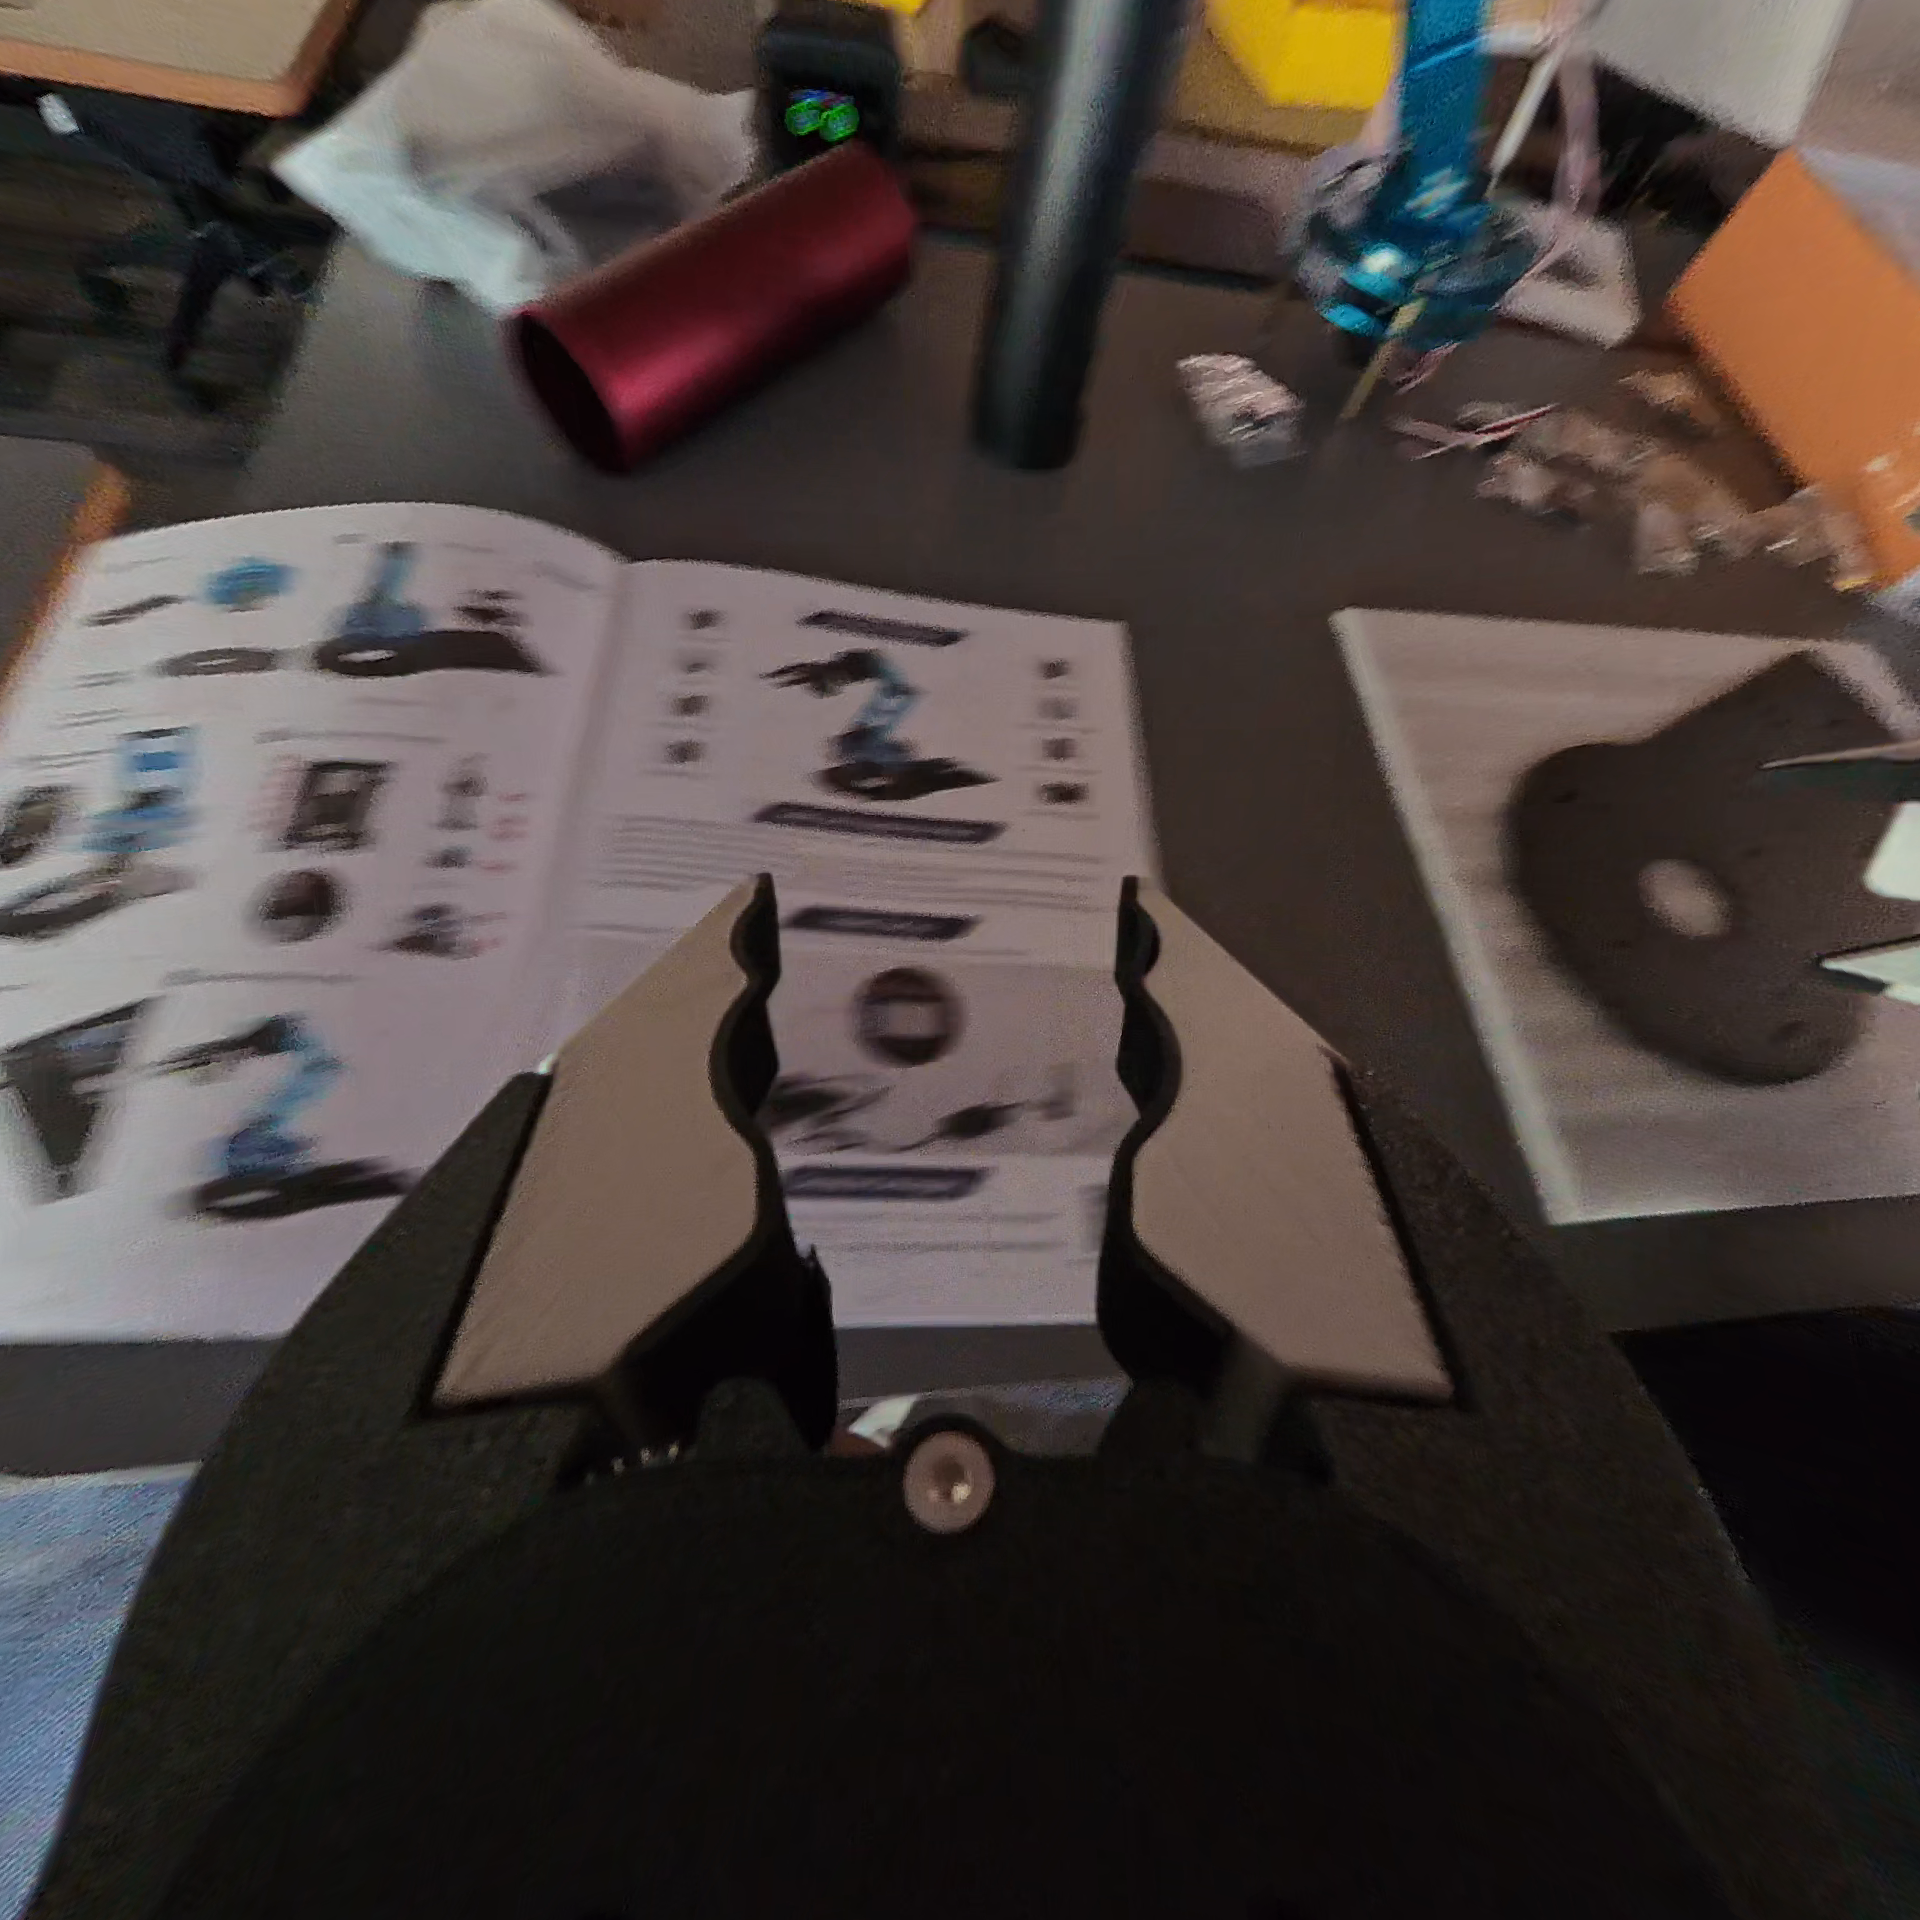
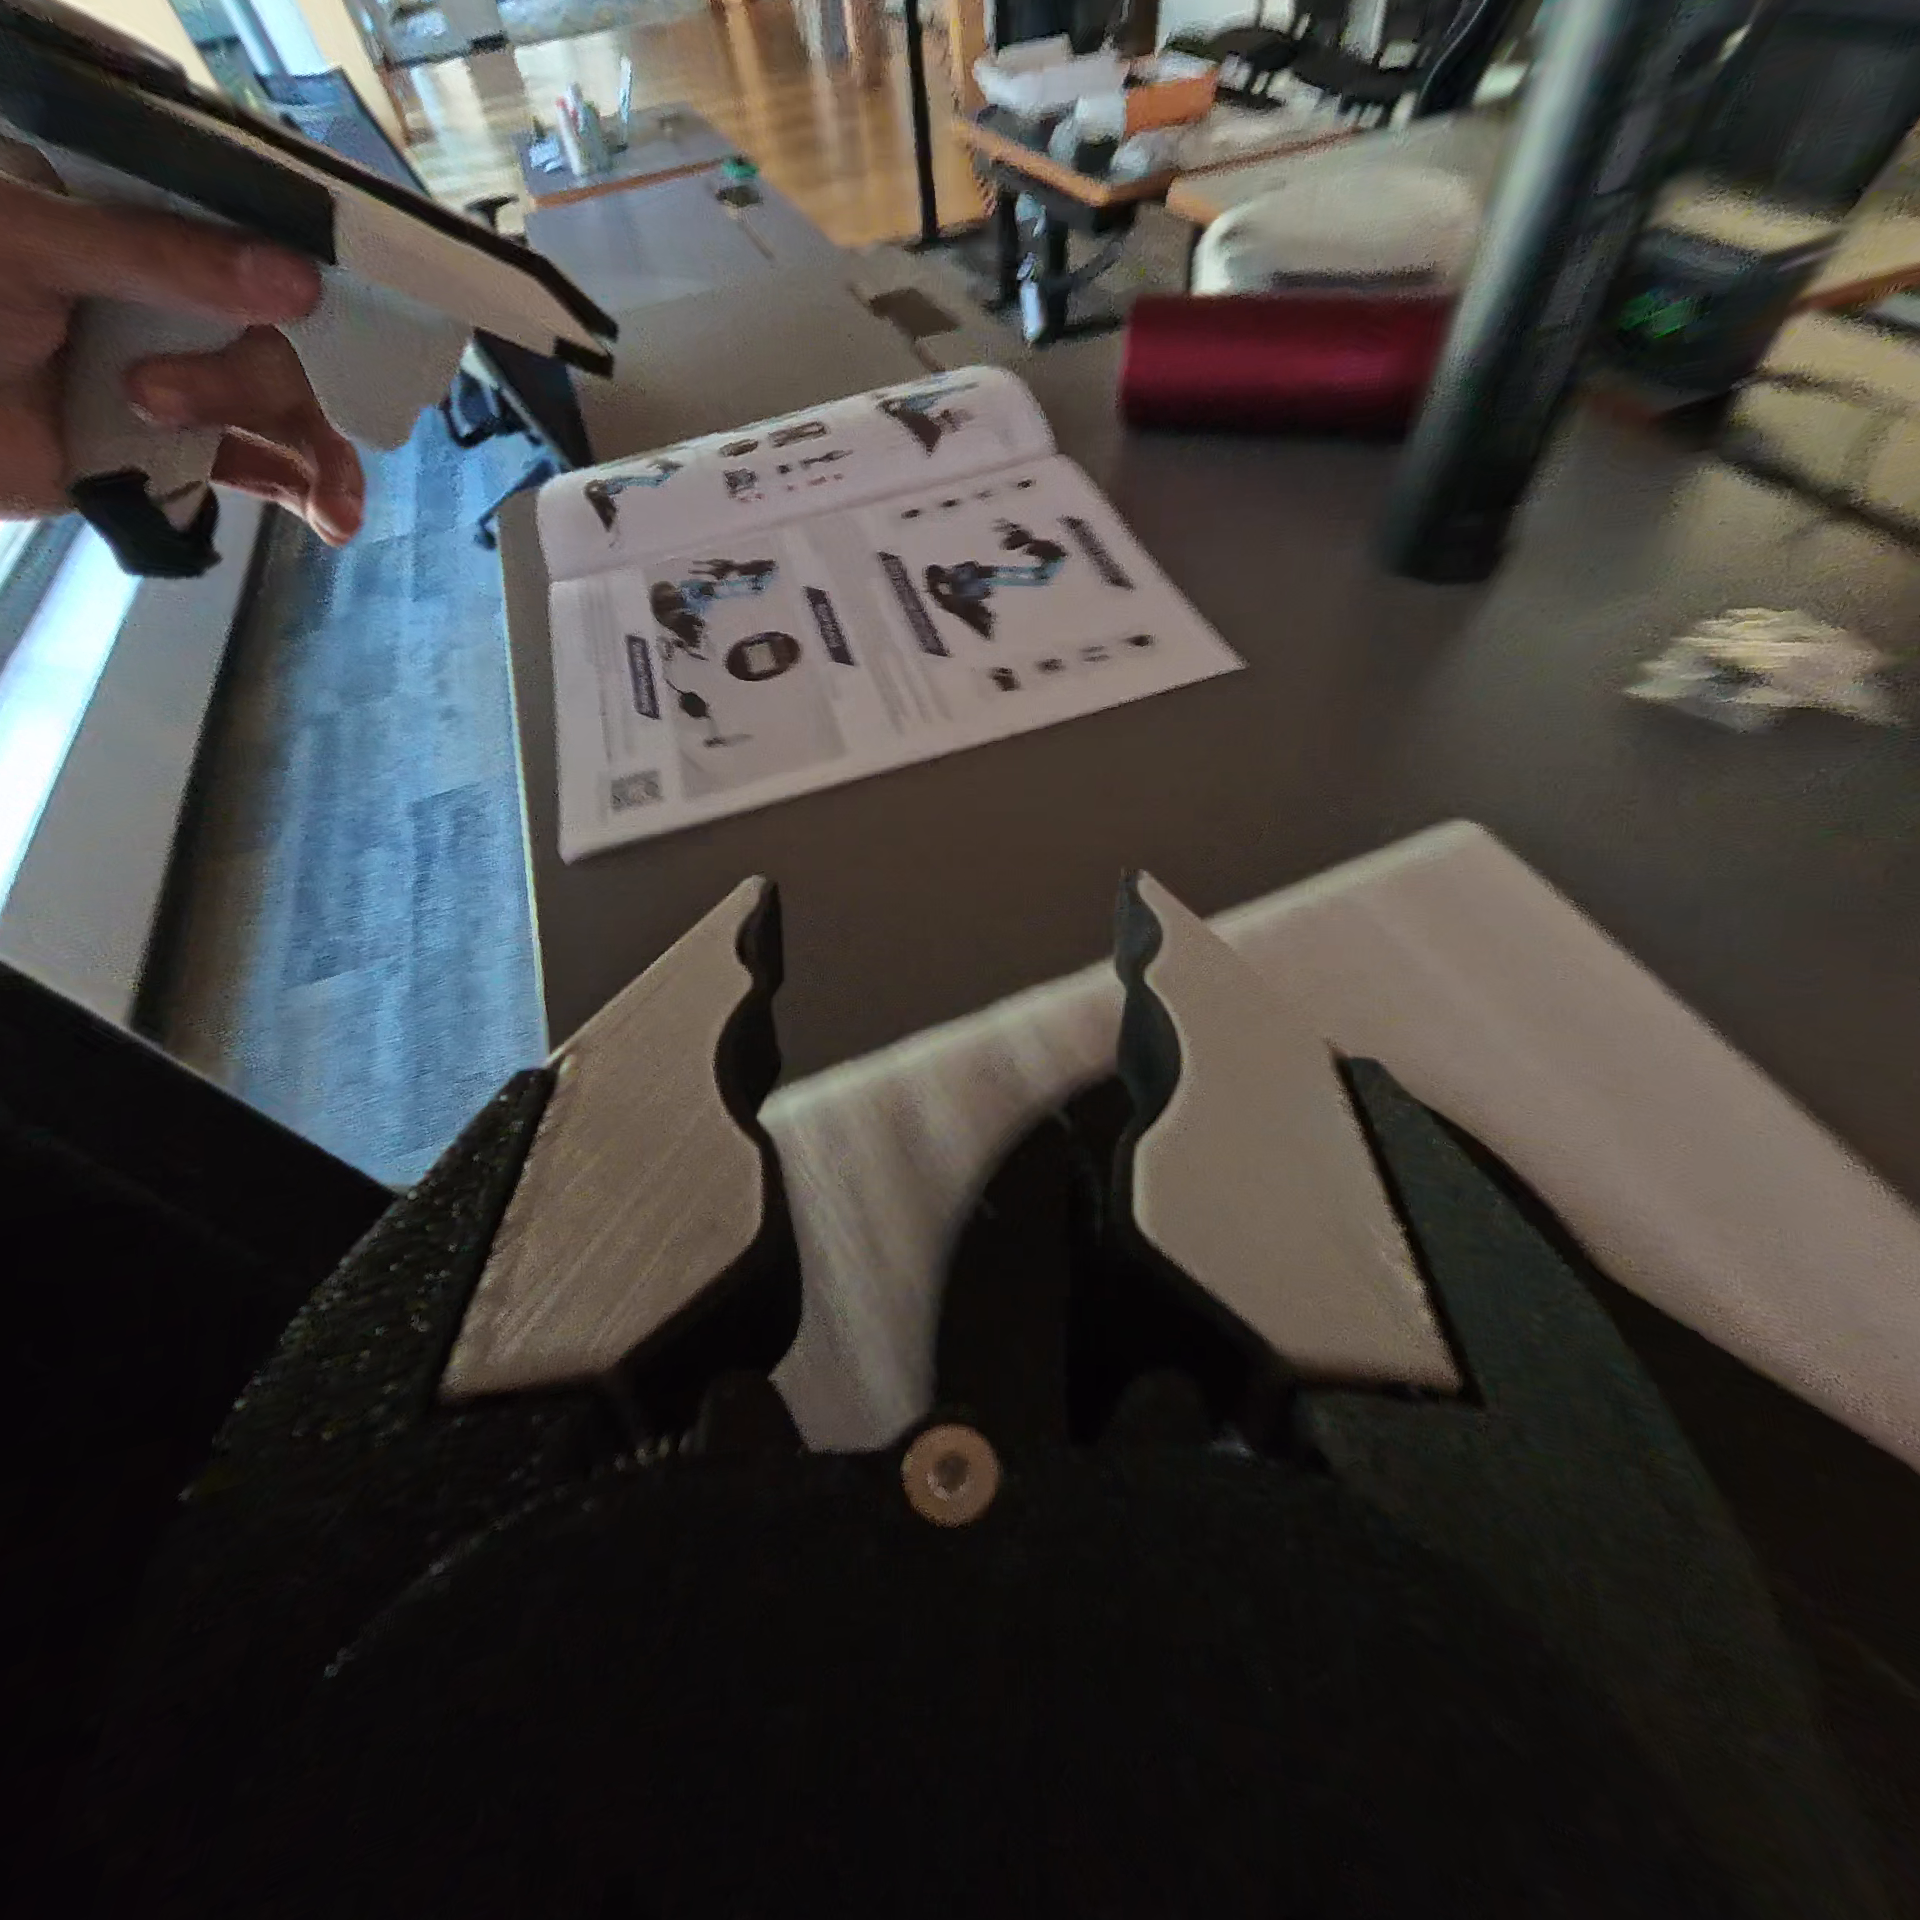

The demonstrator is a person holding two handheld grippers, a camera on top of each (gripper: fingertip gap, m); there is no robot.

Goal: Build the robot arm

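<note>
My left gripper (image 1: 945, 894) is open and empty, held above an open illustrated booklet (image 1: 416, 883) lying on the dark table. My right gripper (image 2: 945, 894) is open and empty over the near edge of a white foam sheet (image 2: 1455, 1039). A flat black plate with a round hole (image 1: 1683, 894) lies on that sheet (image 1: 1455, 748); the right gripper's fingertips (image 1: 1860, 769) enter from the right edge beside the plate. In the right wrist view the booklet (image 2: 852, 623) lies ahead, and the left gripper (image 2: 416, 249) is held by a hand (image 2: 156, 343) at upper left.
A dark red cylinder (image 1: 717, 301) lies on its side behind the booklet, next to a black upright pole (image 1: 1060, 229). A blue robot-arm assembly (image 1: 1423, 208), small loose parts (image 1: 1558, 457) and an orange box (image 1: 1808, 343) stand at the back right. The table's left edge (image 2: 520, 831) drops to grey floor.
</note>
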